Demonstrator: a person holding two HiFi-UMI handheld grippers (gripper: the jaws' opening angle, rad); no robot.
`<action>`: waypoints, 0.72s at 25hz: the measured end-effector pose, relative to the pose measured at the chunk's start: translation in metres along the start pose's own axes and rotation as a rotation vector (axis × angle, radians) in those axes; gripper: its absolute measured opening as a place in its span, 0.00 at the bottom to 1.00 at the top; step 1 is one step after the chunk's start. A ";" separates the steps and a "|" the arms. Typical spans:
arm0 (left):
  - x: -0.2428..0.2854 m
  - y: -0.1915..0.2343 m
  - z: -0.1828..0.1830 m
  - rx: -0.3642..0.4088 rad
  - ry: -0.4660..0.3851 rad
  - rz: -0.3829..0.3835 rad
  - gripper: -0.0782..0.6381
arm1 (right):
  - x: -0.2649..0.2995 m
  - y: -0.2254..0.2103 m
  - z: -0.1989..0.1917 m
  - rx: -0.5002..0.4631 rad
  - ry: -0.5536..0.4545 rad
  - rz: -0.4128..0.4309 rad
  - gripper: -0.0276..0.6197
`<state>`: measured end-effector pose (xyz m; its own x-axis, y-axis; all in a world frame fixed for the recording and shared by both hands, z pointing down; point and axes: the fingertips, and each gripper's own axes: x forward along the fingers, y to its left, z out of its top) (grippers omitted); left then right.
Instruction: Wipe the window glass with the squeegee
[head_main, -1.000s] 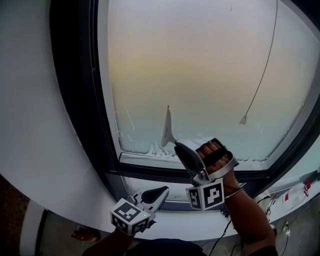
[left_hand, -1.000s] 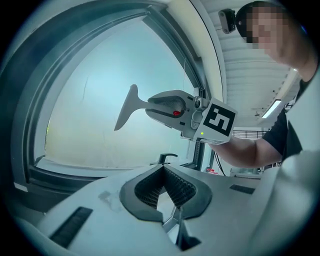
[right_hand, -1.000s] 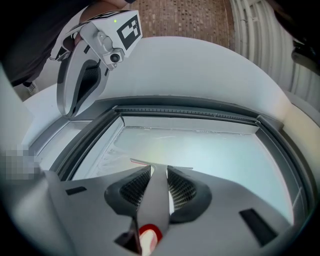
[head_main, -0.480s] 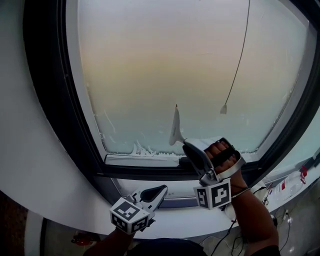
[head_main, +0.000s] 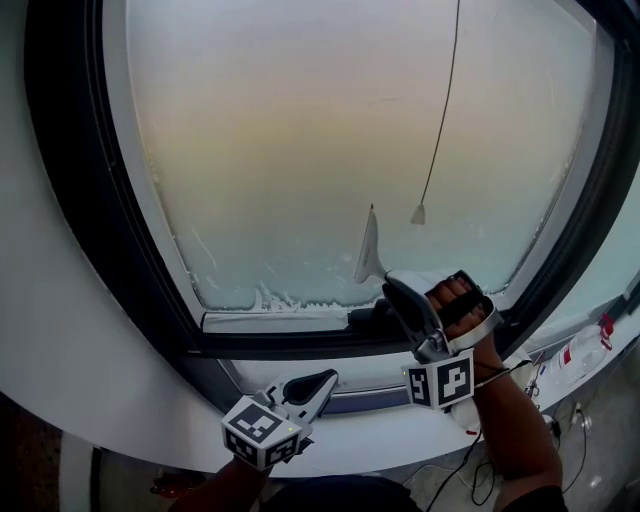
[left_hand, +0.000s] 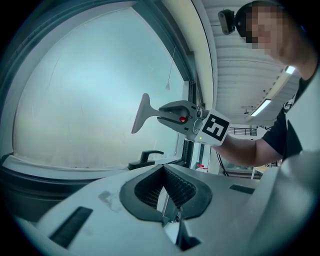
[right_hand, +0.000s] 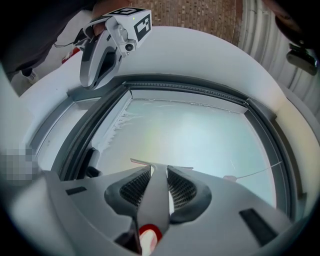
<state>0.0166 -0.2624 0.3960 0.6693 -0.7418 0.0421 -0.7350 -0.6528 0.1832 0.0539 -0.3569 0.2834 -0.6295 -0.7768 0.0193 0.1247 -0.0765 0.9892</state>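
Frosted, milky window glass (head_main: 330, 150) is being framed by a dark surround (head_main: 85, 200), with a curved white sill (head_main: 70, 340) running below it. Nothing readable is being shown except the black-and-white square markers on the gripper cubes; the print on a red-capped bottle (head_main: 585, 352) at the far right is too small to be made out. The squeegee (head_main: 370, 250) (left_hand: 141, 112) (right_hand: 155, 192) is being held by its handle in the right gripper (head_main: 392, 285) (left_hand: 162, 111) (right_hand: 155, 172), whose jaws are being pressed onto it from both sides. Its blade is being kept upright at the lower middle of the pane; whether it is touching the glass cannot be told. Just to the blade's right a thin cord with a small pull (head_main: 418, 214) is hanging down. A dark window handle (head_main: 365, 314) (left_hand: 145, 157) is lying near the bottom edge below the blade, and white streaks of foam (head_main: 270, 298) are clinging along that edge to the left. Wide bare glass is being left above and to the left of the blade, while the right frame edge is nearer. The left gripper (head_main: 322, 381) (right_hand: 92, 75) is being held low in front of the sill, well apart from the glass, with its jaws together on nothing.
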 end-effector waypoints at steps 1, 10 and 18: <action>-0.001 0.000 0.000 -0.002 -0.001 0.001 0.11 | 0.000 0.000 -0.001 -0.001 0.002 0.000 0.19; -0.014 0.006 -0.003 -0.024 -0.008 -0.012 0.11 | 0.001 0.002 -0.001 0.014 0.034 -0.004 0.19; -0.026 0.013 -0.007 -0.034 -0.003 -0.012 0.11 | -0.008 -0.022 0.026 0.361 0.016 -0.121 0.19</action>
<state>-0.0102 -0.2504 0.4042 0.6777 -0.7345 0.0363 -0.7228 -0.6562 0.2168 0.0361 -0.3324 0.2655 -0.6106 -0.7856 -0.0999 -0.2299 0.0551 0.9717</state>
